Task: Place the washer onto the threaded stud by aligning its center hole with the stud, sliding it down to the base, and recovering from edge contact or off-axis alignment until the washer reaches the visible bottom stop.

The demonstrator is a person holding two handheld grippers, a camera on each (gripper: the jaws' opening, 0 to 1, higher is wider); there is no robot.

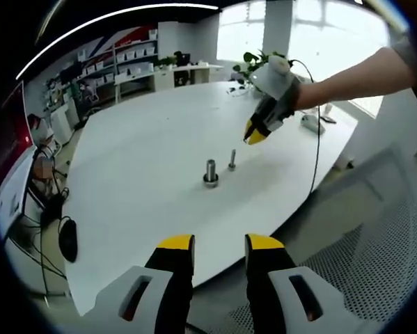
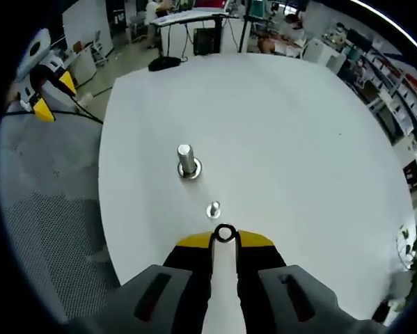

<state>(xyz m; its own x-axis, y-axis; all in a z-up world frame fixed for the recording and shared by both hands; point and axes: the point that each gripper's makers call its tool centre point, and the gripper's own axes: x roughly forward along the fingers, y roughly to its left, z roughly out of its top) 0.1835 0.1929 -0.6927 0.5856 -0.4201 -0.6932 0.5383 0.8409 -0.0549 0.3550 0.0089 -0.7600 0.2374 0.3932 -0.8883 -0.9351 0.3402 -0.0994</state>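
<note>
On the white table (image 2: pixel 285 125) stand two upright metal studs: a thick one (image 2: pixel 188 161) with a wide base and a thin threaded one (image 2: pixel 213 209) nearer my right gripper (image 2: pixel 224 240). That gripper is shut on a small dark ring washer (image 2: pixel 224 233), pinched on edge between the yellow tips just short of the thin stud. In the left gripper view the thick stud (image 1: pixel 210 172) and thin stud (image 1: pixel 232 160) sit mid-table, and the right gripper (image 1: pixel 254 133), held by a gloved hand, hovers above and right of them. My left gripper (image 1: pixel 220 245) is open off the table's near edge, holding nothing.
A white mesh chair (image 1: pixel 375 243) is at the right below the table edge. A thin cable (image 1: pixel 317 139) hangs from the right gripper's hand. Small items (image 1: pixel 312 124) lie near the table's far right edge. Shelves and desks (image 1: pixel 124 66) line the room beyond.
</note>
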